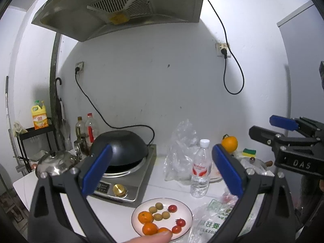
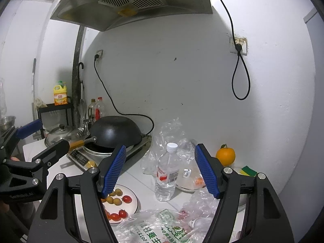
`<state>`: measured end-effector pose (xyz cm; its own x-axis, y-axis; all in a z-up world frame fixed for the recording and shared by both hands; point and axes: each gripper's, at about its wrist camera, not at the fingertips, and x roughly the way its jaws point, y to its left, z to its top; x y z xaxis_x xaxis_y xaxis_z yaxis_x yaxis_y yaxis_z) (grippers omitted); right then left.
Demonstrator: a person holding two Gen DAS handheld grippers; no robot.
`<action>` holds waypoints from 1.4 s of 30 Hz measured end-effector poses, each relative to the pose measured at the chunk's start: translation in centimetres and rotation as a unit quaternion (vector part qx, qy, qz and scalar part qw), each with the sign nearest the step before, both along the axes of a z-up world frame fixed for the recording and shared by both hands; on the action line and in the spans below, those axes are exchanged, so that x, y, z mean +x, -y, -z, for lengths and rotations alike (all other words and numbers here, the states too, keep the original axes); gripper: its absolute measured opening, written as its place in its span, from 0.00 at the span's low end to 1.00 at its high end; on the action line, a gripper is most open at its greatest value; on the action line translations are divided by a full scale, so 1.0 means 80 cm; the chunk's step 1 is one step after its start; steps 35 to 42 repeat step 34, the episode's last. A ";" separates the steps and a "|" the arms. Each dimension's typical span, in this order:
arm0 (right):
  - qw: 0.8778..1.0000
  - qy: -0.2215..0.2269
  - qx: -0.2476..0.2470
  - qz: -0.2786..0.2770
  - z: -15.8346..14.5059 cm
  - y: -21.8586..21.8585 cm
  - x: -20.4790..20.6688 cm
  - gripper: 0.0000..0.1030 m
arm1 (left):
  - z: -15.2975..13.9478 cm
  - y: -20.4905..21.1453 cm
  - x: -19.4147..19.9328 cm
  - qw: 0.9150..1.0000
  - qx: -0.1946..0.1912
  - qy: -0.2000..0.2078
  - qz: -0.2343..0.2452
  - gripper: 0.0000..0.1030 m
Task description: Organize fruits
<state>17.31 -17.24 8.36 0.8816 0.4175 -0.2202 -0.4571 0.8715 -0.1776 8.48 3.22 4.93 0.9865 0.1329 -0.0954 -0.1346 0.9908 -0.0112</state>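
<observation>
Both claws hang wide open and empty above the white desk (image 1: pixel 113 210): left claw (image 1: pixel 162 170), right claw (image 2: pixel 160 170). The fruit plate (image 1: pixel 188 208) sits near the desk's front edge, partly hidden by a fingertip (image 1: pixel 149 238). Crumpled plastic bags (image 2: pixel 162 222) crowd its right side.
</observation>
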 end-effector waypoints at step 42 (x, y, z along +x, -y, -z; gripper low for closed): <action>1.000 -0.003 -0.002 0.000 0.002 -0.008 0.003 0.71 | 0.000 0.002 0.009 0.999 0.020 -0.001 0.028 0.97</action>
